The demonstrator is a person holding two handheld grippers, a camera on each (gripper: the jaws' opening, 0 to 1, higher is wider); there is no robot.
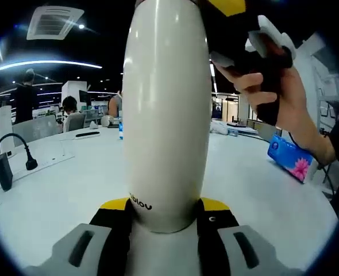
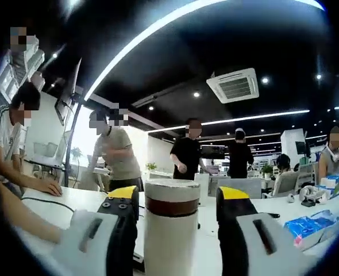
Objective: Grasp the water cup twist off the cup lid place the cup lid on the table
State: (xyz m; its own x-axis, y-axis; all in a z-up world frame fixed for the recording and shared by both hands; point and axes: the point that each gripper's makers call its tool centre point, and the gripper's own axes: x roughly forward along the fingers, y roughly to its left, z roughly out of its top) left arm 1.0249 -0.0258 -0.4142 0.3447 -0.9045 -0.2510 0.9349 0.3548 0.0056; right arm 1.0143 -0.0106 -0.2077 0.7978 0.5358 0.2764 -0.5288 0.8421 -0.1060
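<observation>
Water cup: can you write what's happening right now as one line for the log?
left tool: shut on tall white water cup | right tool: open around cup lid | lid still on

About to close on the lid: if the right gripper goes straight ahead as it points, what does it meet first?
The cup's lid. It stands dead ahead between the right gripper's open jaws, above the white cup, though depth is hard to judge.

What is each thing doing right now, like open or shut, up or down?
water cup: upright, clamped between the left gripper's jaws.
cup lid: on the cup, sitting between the right gripper's jaws.
left gripper: shut on the cup body.
right gripper: jaws either side of the lid, gaps showing, open.
tissue pack: lying on the table.
</observation>
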